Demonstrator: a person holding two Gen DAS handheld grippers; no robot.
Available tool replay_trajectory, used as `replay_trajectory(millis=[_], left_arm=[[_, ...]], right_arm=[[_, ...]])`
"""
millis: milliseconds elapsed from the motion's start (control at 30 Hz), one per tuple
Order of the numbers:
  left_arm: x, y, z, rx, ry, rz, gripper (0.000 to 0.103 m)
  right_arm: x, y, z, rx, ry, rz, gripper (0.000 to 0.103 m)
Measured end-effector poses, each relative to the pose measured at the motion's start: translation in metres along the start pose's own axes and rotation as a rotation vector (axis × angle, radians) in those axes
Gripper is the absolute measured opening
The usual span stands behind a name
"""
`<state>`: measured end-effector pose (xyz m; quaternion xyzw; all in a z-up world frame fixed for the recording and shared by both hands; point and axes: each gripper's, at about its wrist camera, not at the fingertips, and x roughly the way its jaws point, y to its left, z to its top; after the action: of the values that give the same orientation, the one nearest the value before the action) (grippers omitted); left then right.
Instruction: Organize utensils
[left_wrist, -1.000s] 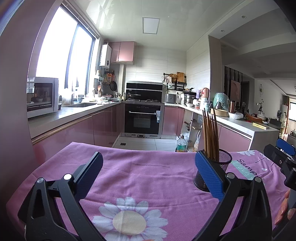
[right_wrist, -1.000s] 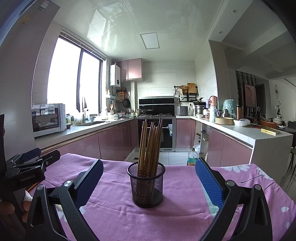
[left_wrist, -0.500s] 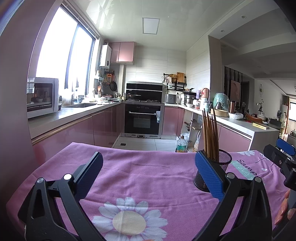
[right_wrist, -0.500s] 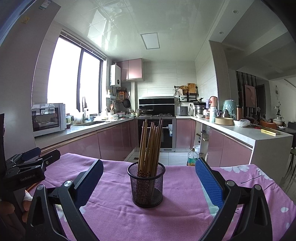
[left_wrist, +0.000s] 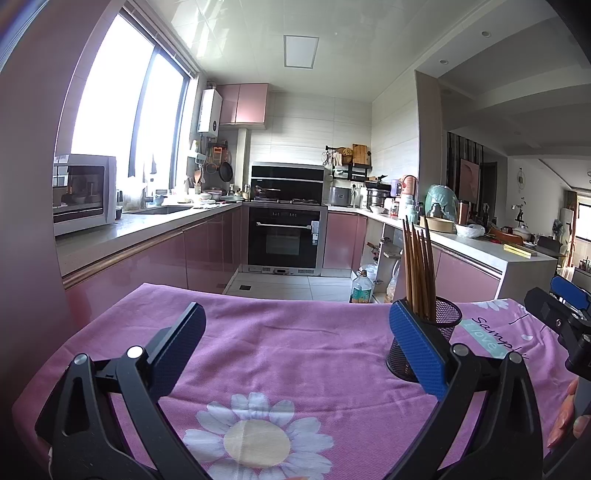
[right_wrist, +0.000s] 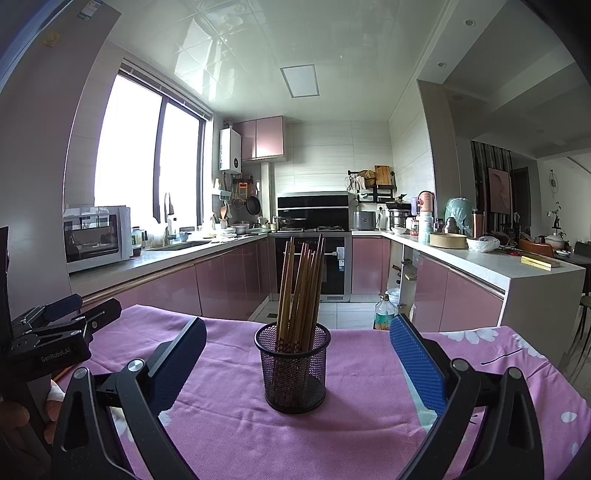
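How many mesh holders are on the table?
1. The black mesh holder stands upright on the purple tablecloth, centred between the open right gripper fingers, holding chopsticks.

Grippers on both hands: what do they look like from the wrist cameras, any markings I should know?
Both are matching black plastic frames with silver pivot bolts and two flat fingers faced with textured blue pads. The left gripper and right gripper look identical. In the right wrist view, the left gripper's body carries white "GenRobot.AI" lettering. No cables or sleeves show.
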<state>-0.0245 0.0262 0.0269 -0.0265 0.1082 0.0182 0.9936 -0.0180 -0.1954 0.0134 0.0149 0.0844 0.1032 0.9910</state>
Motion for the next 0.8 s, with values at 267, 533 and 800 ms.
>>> replay_trajectory(millis=[267, 533, 800], left_arm=[[0.0004, -0.0001, 0.0003, 0.0, 0.0, 0.002, 0.098], [-0.0006, 0.0006, 0.0011, 0.006, -0.007, 0.004, 0.098], [0.0056, -0.0014, 0.0004, 0.017, 0.021, 0.011, 0.098]], right_arm=[[0.0007, -0.0007, -0.0002, 0.001, 0.005, 0.0, 0.096], [0.0011, -0.0007, -0.0027, 0.001, 0.005, 0.001, 0.096], [0.0035, -0.001, -0.0057, 0.0, 0.021, 0.005, 0.096]])
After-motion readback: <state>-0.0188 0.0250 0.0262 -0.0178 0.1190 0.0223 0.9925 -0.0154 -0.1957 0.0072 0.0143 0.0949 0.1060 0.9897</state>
